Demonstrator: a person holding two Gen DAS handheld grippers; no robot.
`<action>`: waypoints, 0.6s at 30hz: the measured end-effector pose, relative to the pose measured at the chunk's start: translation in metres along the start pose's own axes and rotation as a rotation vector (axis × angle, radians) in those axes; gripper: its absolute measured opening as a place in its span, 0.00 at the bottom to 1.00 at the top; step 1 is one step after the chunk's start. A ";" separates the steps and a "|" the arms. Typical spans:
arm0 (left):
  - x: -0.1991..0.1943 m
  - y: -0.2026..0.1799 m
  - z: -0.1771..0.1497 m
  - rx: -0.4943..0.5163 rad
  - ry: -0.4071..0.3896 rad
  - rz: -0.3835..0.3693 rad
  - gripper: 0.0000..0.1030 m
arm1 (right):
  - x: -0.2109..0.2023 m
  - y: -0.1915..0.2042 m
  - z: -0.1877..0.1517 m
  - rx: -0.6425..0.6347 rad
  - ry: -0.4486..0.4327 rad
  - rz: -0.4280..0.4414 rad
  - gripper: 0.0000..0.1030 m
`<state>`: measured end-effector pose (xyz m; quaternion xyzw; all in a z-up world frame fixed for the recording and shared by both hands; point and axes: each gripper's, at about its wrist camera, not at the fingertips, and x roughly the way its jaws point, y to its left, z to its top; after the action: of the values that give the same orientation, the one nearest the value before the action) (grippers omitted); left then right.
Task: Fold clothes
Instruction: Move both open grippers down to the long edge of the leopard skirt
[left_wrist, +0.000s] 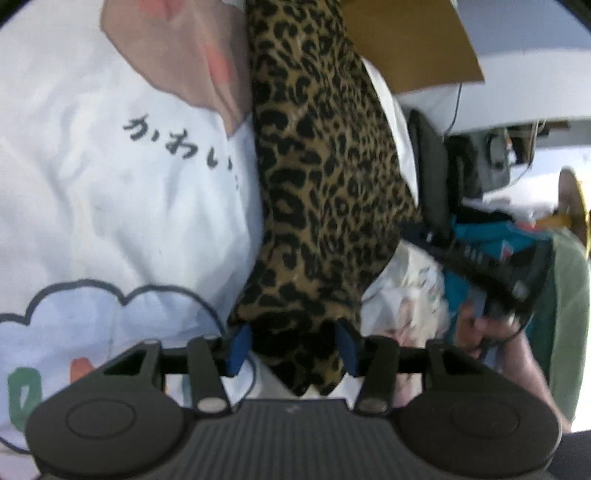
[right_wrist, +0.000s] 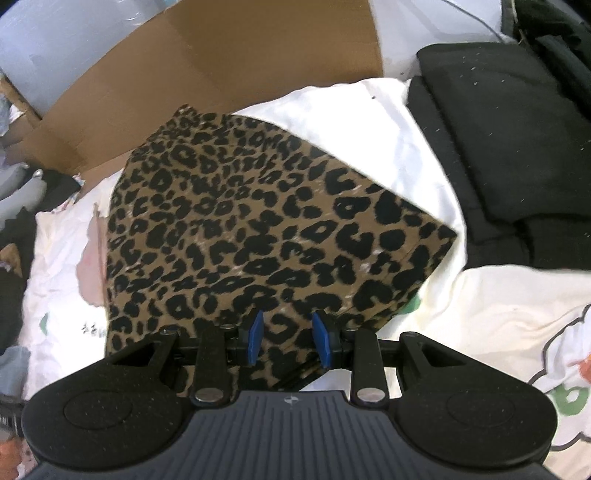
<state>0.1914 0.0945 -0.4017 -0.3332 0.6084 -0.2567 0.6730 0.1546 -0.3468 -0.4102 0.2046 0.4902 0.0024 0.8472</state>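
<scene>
The left gripper (left_wrist: 293, 345) is standing open around the leopard-print garment (left_wrist: 325, 177). The right gripper (right_wrist: 288, 341) is straddling the same cloth, grip unclear. Lay the fold flat on the white printed sheet (left_wrist: 92, 166) before withdrawing.

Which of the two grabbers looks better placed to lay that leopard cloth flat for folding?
Probably the right gripper: the leopard-print garment spreads wide before it with an edge between its fingers. The left gripper, jaws apart, has only a bunched end.
</scene>
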 end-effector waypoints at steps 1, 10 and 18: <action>0.001 0.004 0.001 -0.032 -0.007 -0.016 0.51 | 0.000 0.002 -0.001 -0.006 0.005 0.016 0.35; 0.012 0.034 -0.004 -0.194 -0.023 -0.131 0.43 | 0.010 0.022 -0.024 -0.108 0.076 0.099 0.35; -0.002 0.044 -0.005 -0.205 -0.053 -0.105 0.05 | 0.013 0.005 -0.026 -0.063 0.076 0.084 0.35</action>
<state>0.1838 0.1238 -0.4340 -0.4383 0.5950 -0.2193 0.6370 0.1410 -0.3305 -0.4309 0.1982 0.5126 0.0611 0.8332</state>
